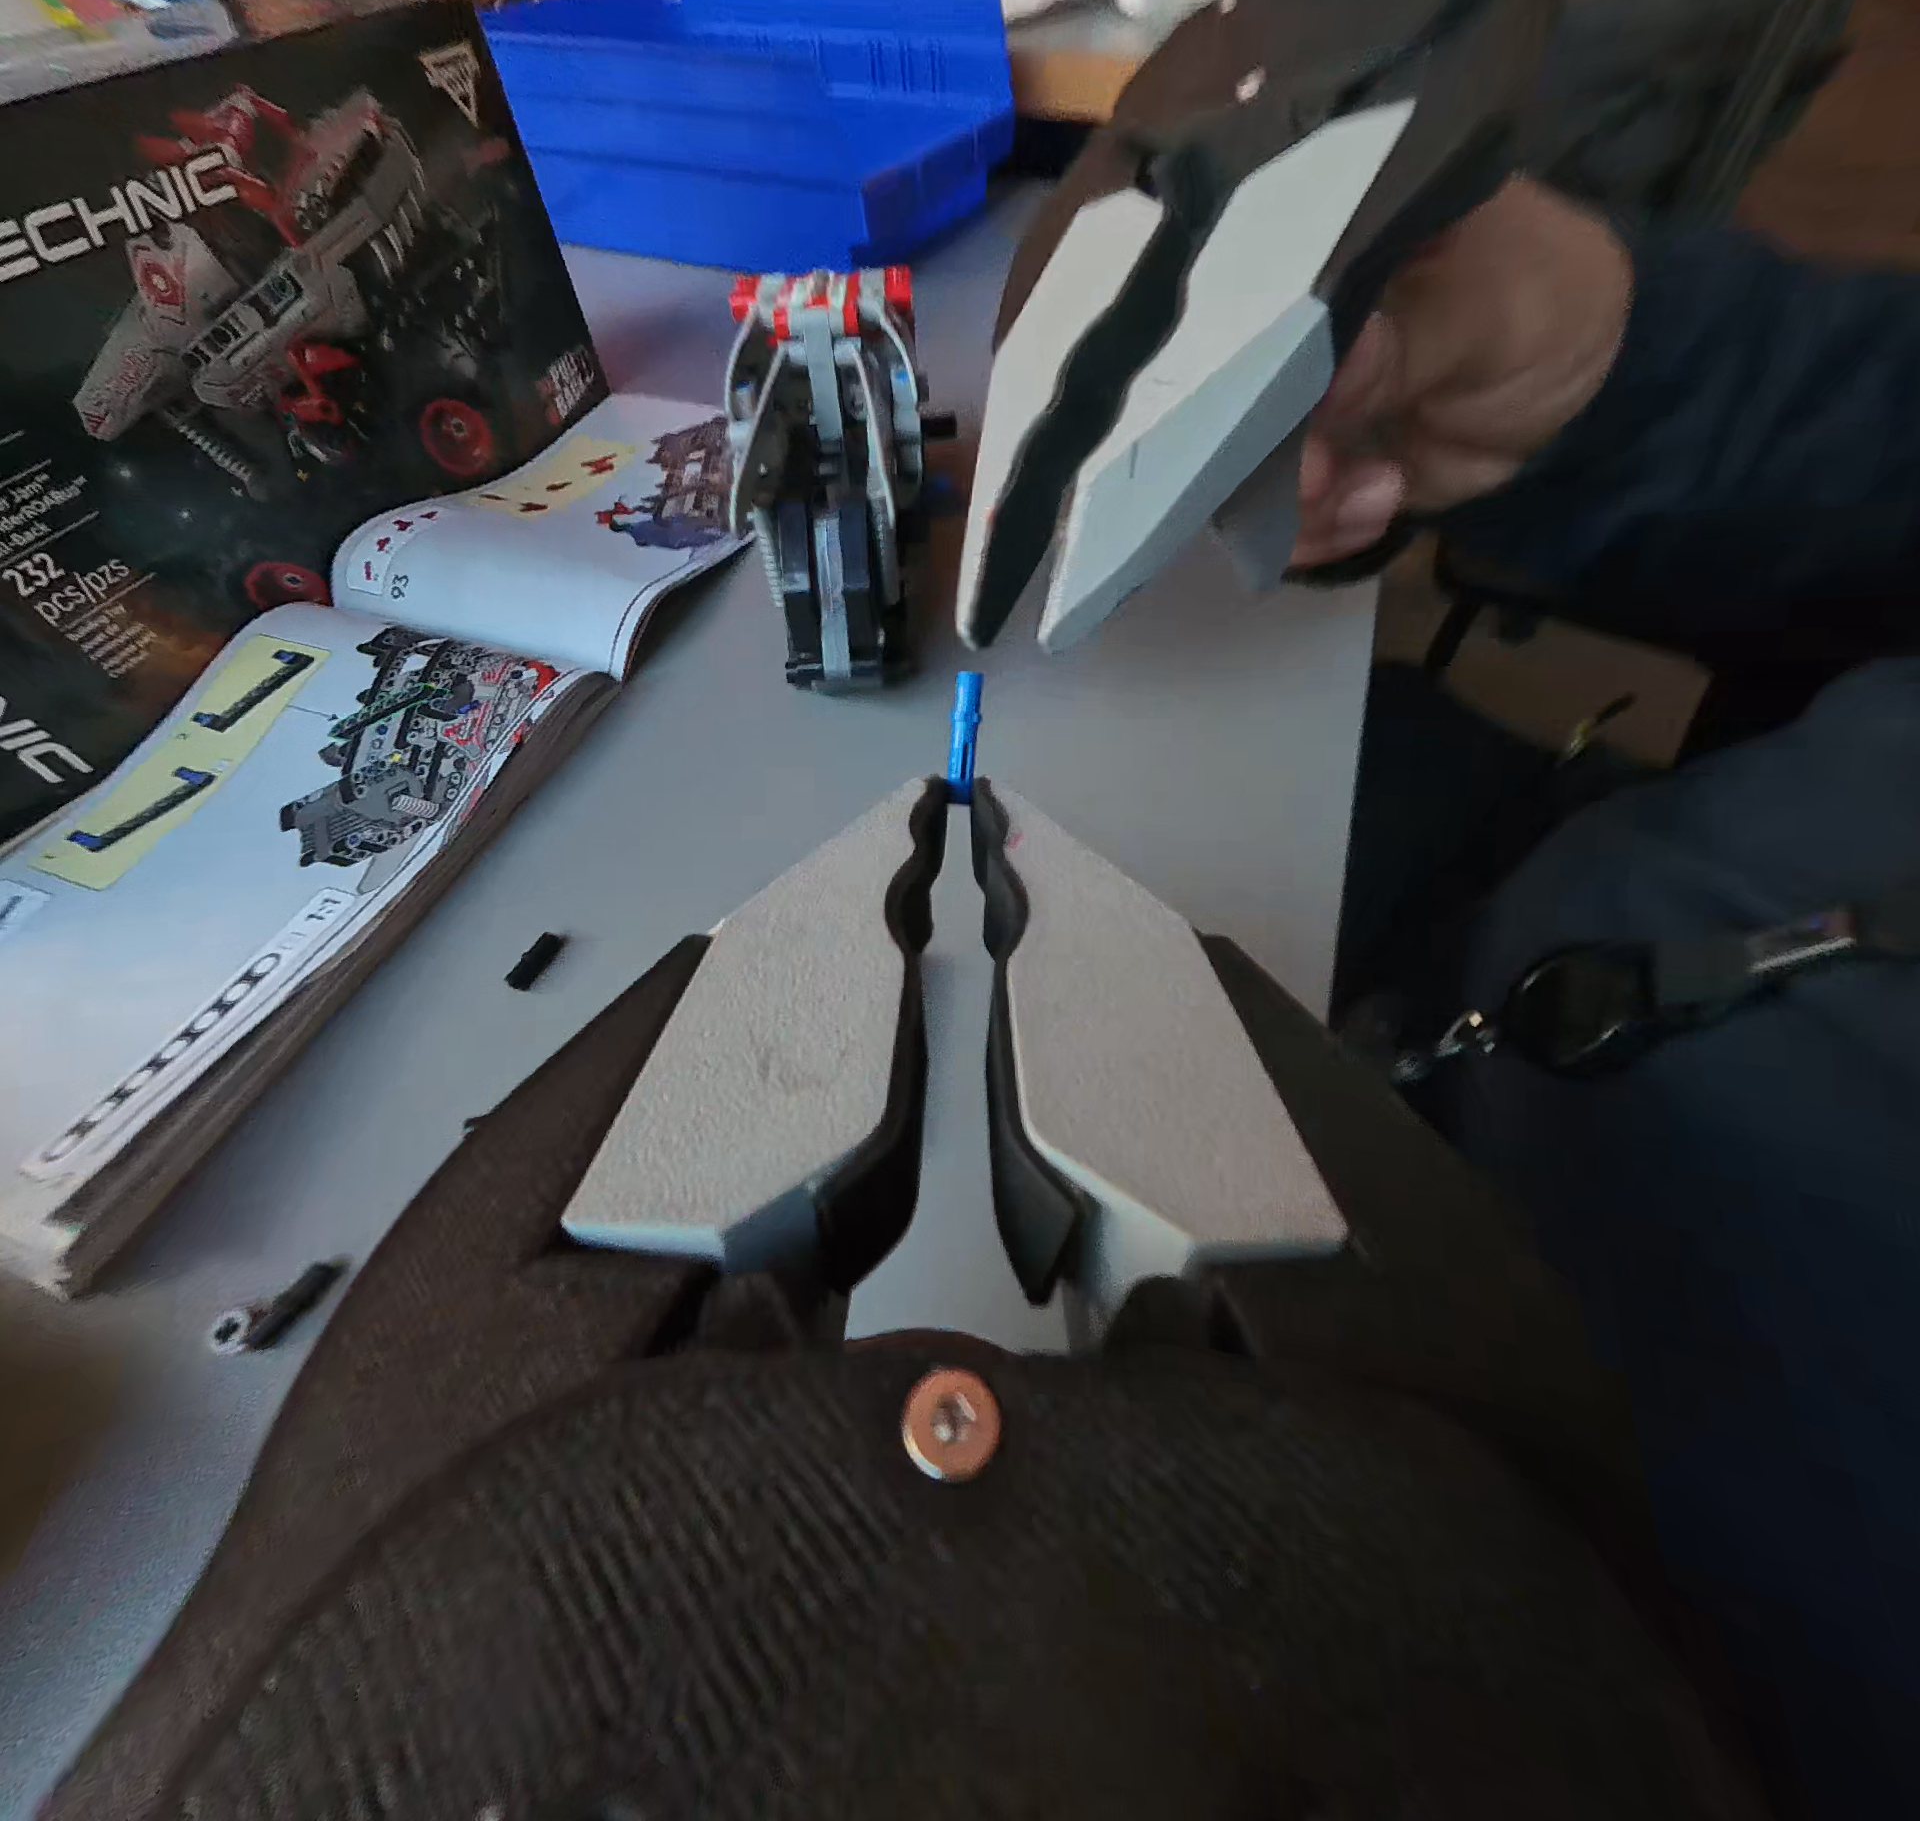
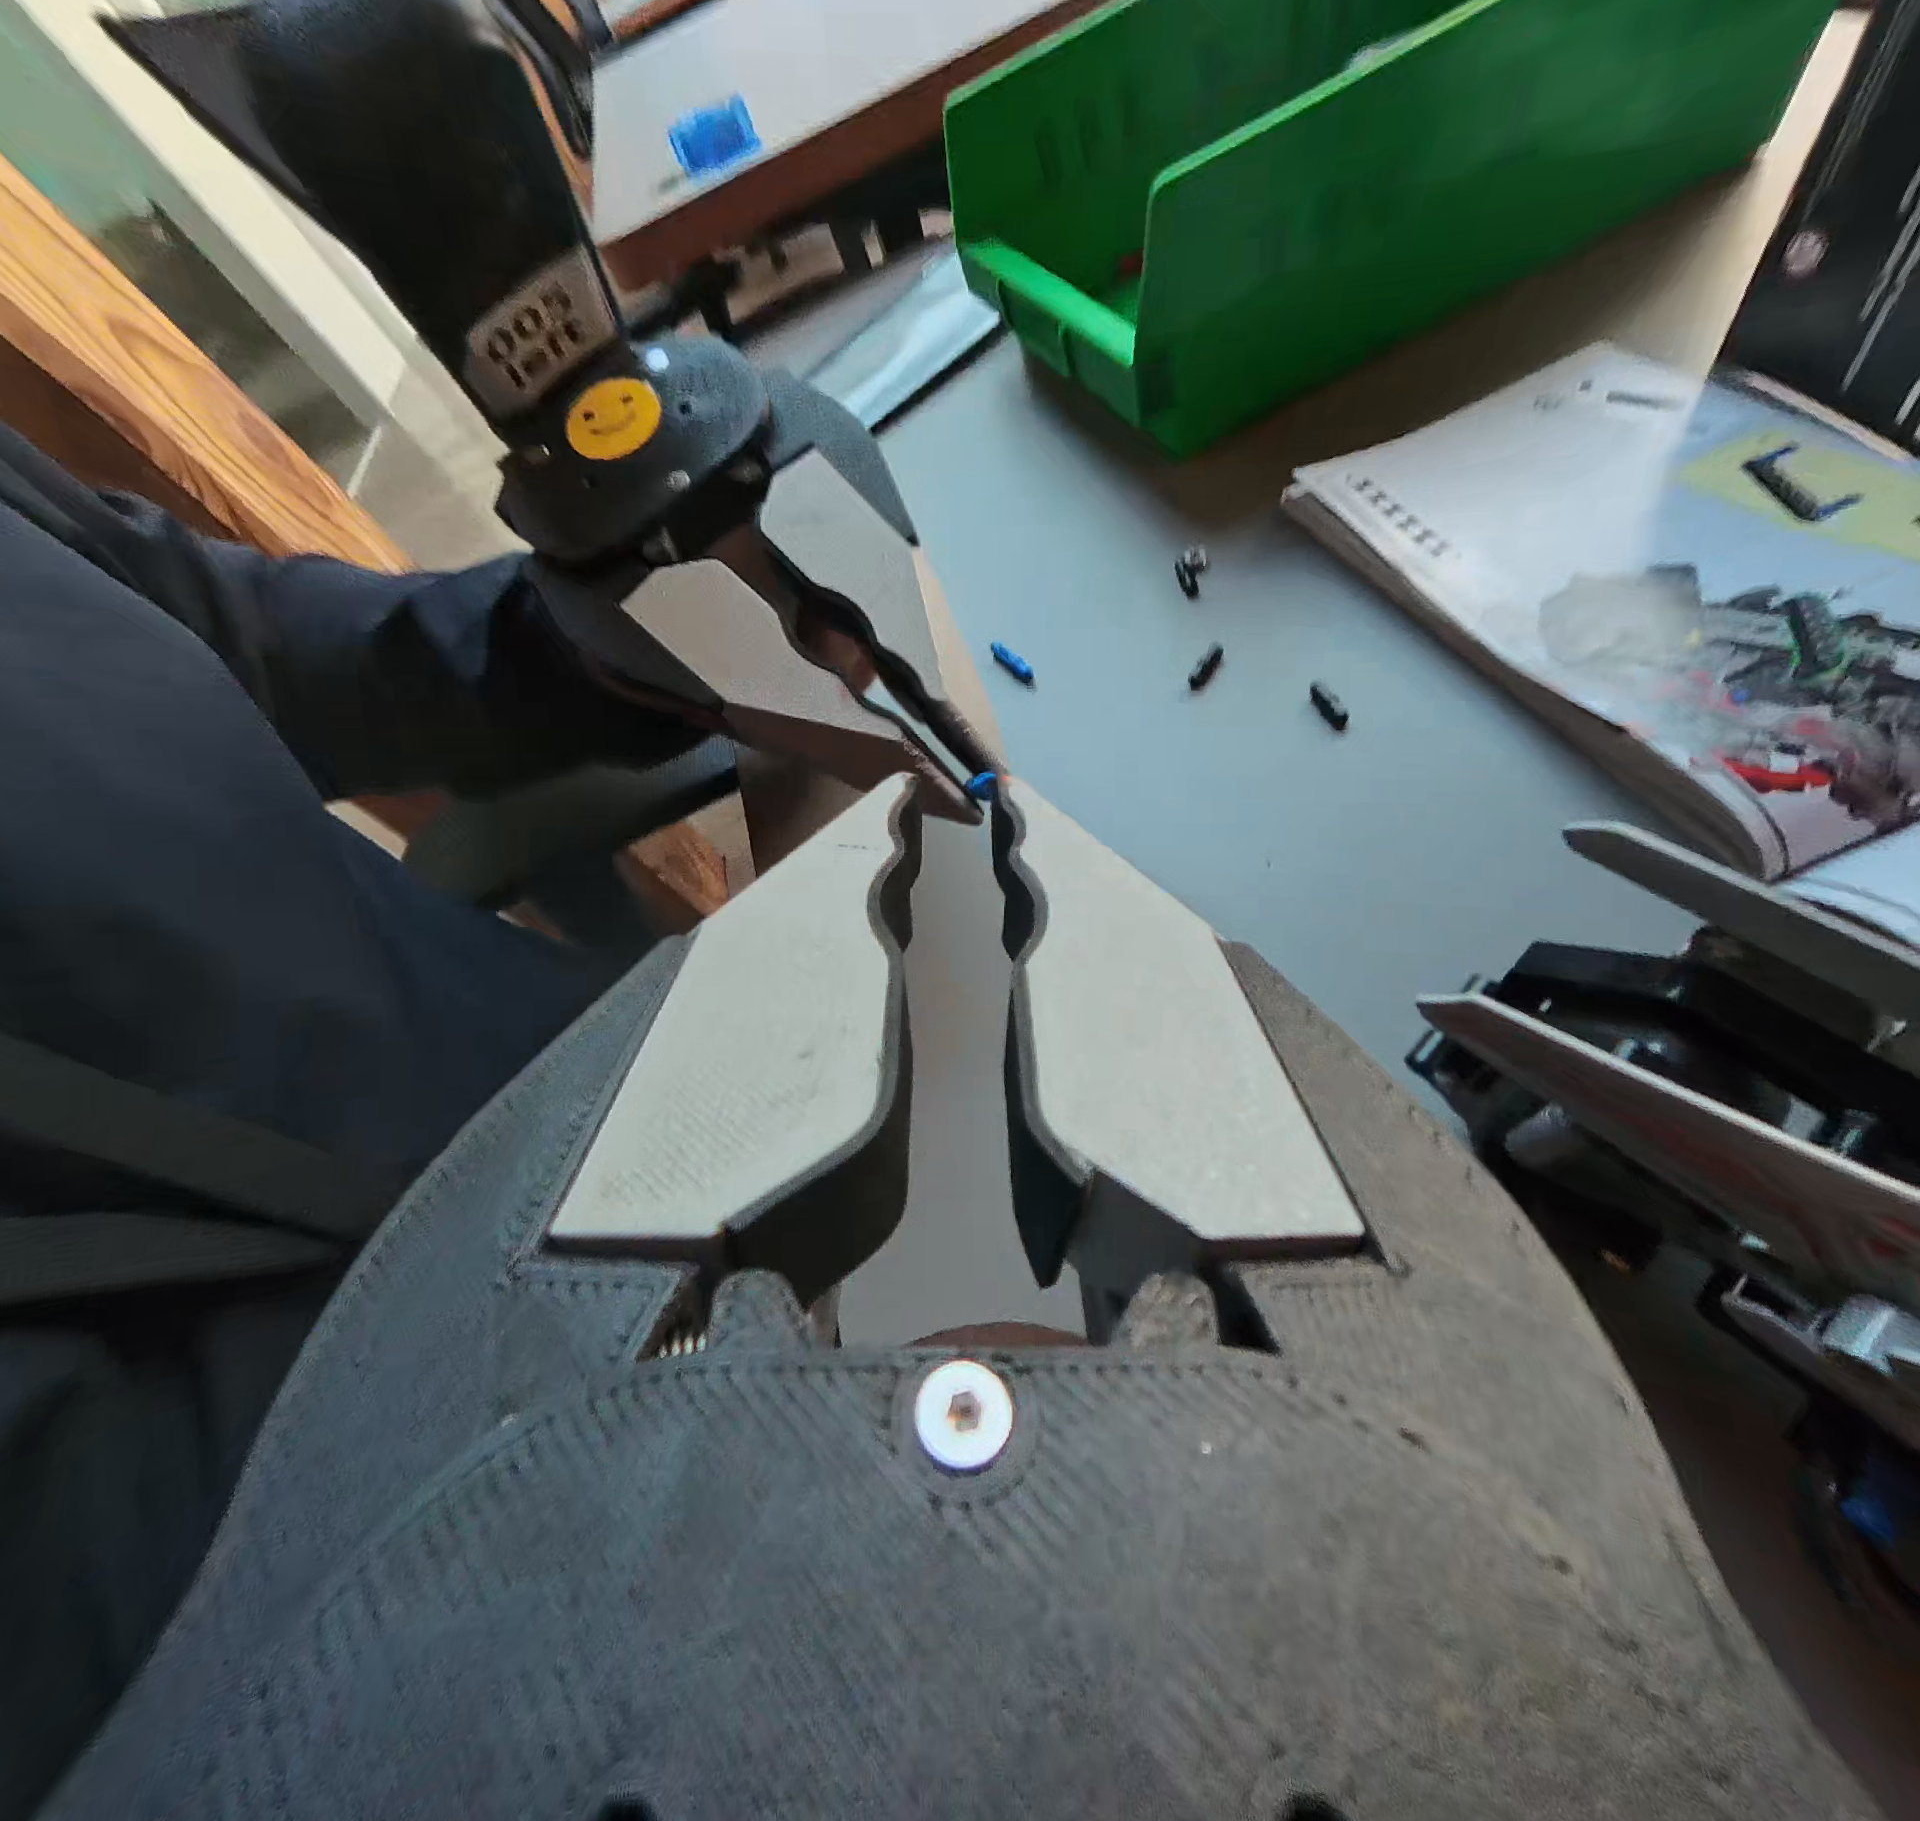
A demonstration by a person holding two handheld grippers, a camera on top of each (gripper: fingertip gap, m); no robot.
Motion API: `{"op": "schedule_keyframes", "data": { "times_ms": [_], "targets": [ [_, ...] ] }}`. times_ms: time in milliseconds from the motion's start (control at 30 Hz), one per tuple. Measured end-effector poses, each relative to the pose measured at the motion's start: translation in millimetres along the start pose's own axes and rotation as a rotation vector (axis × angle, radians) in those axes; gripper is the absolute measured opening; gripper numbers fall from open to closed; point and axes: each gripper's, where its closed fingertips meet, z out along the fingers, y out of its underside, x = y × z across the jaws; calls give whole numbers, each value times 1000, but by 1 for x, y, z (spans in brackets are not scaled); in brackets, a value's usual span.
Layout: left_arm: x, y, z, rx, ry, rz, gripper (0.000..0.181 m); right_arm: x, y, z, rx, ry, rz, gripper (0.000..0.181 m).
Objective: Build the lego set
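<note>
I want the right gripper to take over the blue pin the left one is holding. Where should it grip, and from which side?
Probably the free half of the blue pin, which sticks out past the left gripper and is bare all round. Its other end is clamped between that gripper's fingers. The right gripper, slightly open, should come from ahead and above, closing across the shaft near the tip.

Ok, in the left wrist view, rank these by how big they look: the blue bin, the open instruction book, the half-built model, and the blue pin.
As they look in that view, not true size:
1. Instruction book, nearest the camera, so boosted
2. Blue bin, farther back, likely bigger really
3. Half-built model
4. Blue pin, in the left gripper
</note>
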Motion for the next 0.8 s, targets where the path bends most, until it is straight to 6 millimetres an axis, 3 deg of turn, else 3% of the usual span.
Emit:
{"op": "schedule_keyframes", "data": {
  "times_ms": [167, 233, 800],
  "targets": [
    [5, -22, -8, 147, 62, -133, 1, 1, -10, 4, 29, 37, -62, 13],
    [5, -24, -9, 165, 59, -137, 1, -4, -10, 7, 17, 22, -82, 6],
    [3, -11, -10, 117, 48, -164, 2, -5, -6, 17, -60, 44, -109, 3]
  ]
}}
